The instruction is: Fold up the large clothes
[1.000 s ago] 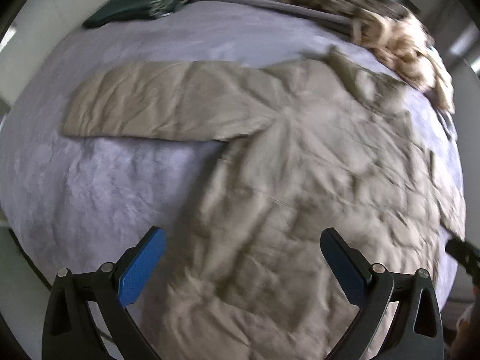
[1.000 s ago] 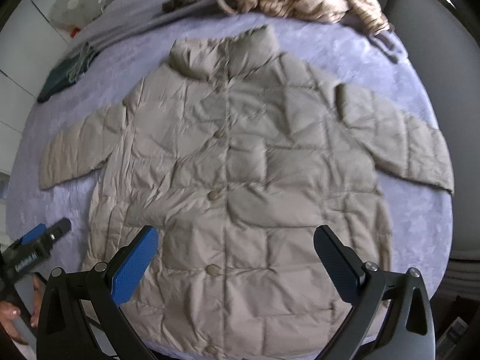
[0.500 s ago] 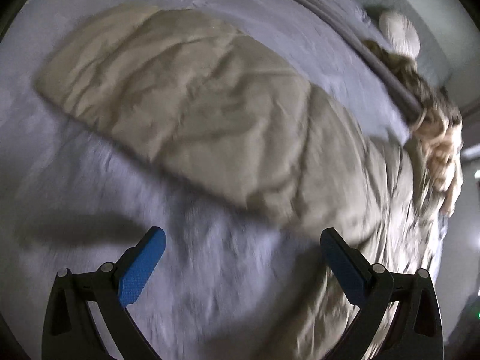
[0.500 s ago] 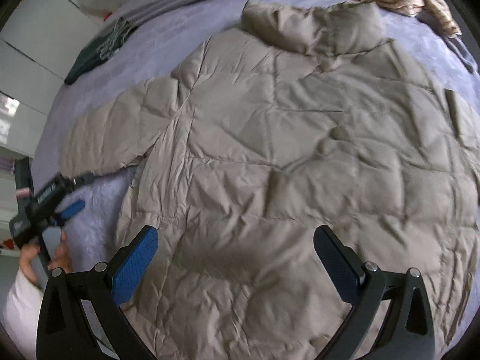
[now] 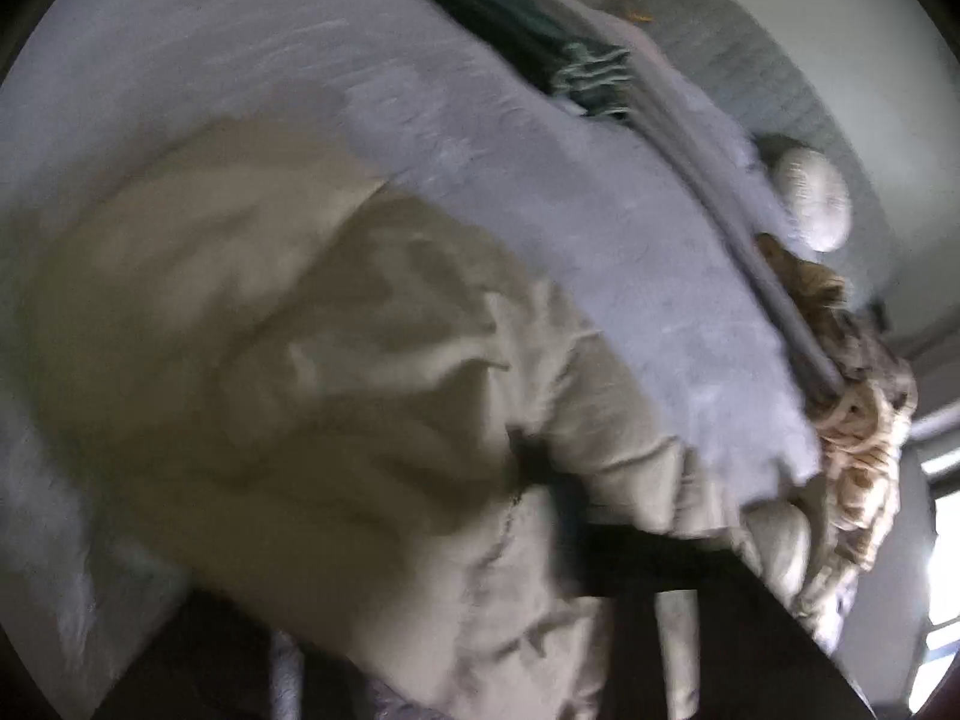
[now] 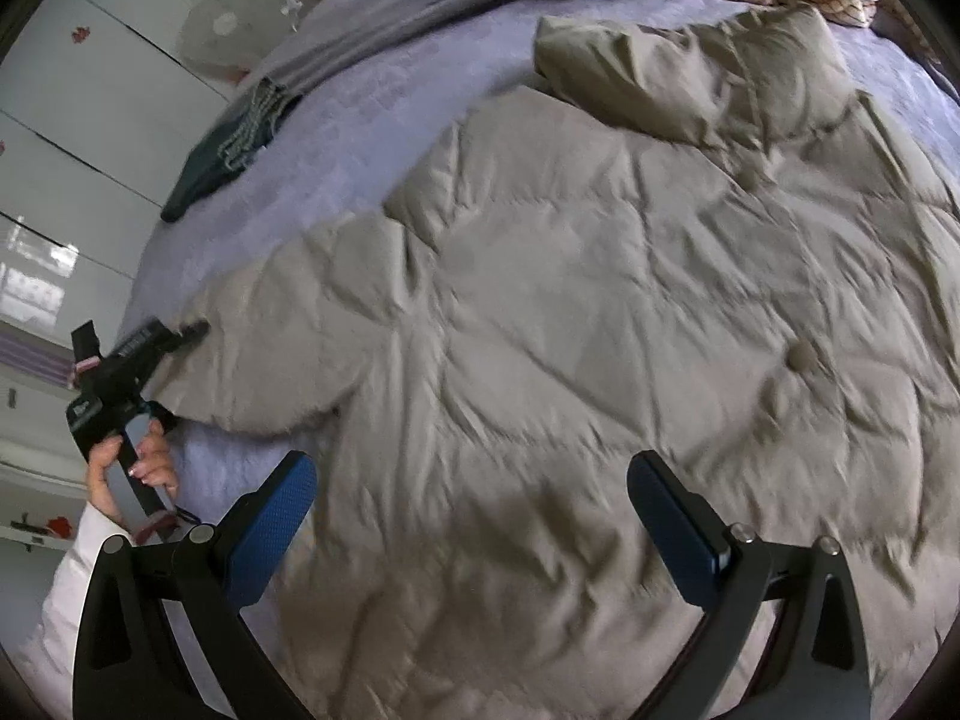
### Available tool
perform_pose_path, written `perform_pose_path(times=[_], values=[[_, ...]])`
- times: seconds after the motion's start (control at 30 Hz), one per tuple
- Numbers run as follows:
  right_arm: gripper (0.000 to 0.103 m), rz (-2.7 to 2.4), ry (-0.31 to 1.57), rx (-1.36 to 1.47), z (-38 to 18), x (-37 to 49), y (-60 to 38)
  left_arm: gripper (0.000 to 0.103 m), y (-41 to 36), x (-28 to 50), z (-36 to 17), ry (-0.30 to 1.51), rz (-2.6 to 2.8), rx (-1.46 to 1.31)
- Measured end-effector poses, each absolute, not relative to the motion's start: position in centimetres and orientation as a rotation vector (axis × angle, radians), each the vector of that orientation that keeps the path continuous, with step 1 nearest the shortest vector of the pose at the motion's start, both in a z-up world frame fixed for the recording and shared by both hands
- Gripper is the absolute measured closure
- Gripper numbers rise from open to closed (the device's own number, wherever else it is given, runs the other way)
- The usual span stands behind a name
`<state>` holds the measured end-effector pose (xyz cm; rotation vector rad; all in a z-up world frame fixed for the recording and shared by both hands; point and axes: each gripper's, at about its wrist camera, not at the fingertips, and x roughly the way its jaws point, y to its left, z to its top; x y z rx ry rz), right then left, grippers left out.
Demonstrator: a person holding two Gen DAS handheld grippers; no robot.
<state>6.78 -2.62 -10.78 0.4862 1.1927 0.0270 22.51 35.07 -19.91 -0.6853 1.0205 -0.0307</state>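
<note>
- Left wrist view: heavy motion blur smears the beige quilted coat (image 5: 300, 390) and lavender bedspread (image 5: 600, 228); nothing is sharp.
- Dim, cool daylight; a window (image 5: 942, 516) glares white at the right edge.
- Right wrist view: sharper, evenly lit, blurring towards the lower right.
- The right hand-held gripper (image 6: 474, 516) shadows the coat below.
- Fisheye curvature and dark vignetting frame both views.

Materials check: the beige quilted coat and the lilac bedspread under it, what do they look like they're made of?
Beige quilted coat: looks like thin synthetic shell, likely nylon or polyester, over soft fill; stitched puffy panels, fine crinkles, slight sheen, fabric-covered button. Lilac bedspread: appears a matte woven or quilted textile with a faint raised pattern; fibre can't be told.
</note>
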Motion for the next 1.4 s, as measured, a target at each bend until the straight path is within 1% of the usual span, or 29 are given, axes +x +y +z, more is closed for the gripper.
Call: perform_pose_path(times=[0.03,0.1,0.13,0.17,0.2,0.27,0.37,0.47,0.6,0.77,0.87,1.0,1.17,1.3,1.37,1.4], values=[[0.002,0.030,1.185,0.497,-10.8,7.4,-2.5,0.092,35.0,22.3,-19.3,1.010,-0.043,-0.675],[0.029,0.045,1.164,0.519,-10.9,8.4,-2.1,0.092,34.8,21.6,-17.0,0.968,-0.044,-0.588],[0.064,0.055,1.167,0.527,-11.3,9.3,-1.8,0.092,34.7,21.1,-15.8,0.947,-0.052,-0.540],[0.086,0.059,1.178,0.542,-11.8,10.1,-1.5,0.092,34.3,20.6,-14.8,0.931,-0.063,-0.513],[0.089,0.067,1.181,0.568,-12.3,10.9,-1.2,0.092,34.3,20.2,-13.8,0.914,-0.080,-0.496],[0.093,0.092,1.165,0.616,-13.2,12.2,-0.7,0.092,33.6,19.3,-11.3,0.877,-0.120,-0.478],[0.093,0.142,1.148,0.660,-14.7,14.2,0.8,0.092,32.0,18.2,-8.0,0.827,-0.199,-0.446],[0.093,0.171,1.203,0.698,-17.3,15.3,2.5,0.092,29.2,17.6,-5.3,0.797,-0.305,-0.412],[0.094,0.189,1.262,0.705,-19.9,15.9,3.9,0.092,24.0,17.1,-3.3,0.807,-0.461,-0.369],[0.094,0.251,1.294,0.749,-19.6,15.7,3.7,0.092,15.3,16.6,-2.3,0.834,-0.616,-0.301],[0.094,0.232,1.259,0.797,-18.0,13.7,0.4,0.092,9.7,16.1,-2.7,0.858,-0.678,-0.224],[0.094,0.116,1.195,0.750,-15.4,10.5,-5.5,0.092,2.6,14.2,-4.5,0.897,-0.727,-0.081],[0.094,-0.056,1.135,0.672,-13.2,7.1,-13.3,0.092,-4.1,11.9,-10.7,0.962,-0.685,0.158],[0.094,-0.126,1.126,0.674,-13.3,6.0,-17.0,0.091,-6.2,11.2,-14.6,1.036,-0.634,0.232],[0.094,-0.138,1.128,0.691,-13.8,6.1,-17.8,0.087,-6.2,10.9,-15.1,1.033,-0.613,0.262],[0.094,-0.141,1.129,0.697,-14.0,6.4,-18.0,0.081,-6.3,10.7,-15.0,1.029,-0.616,0.267]])
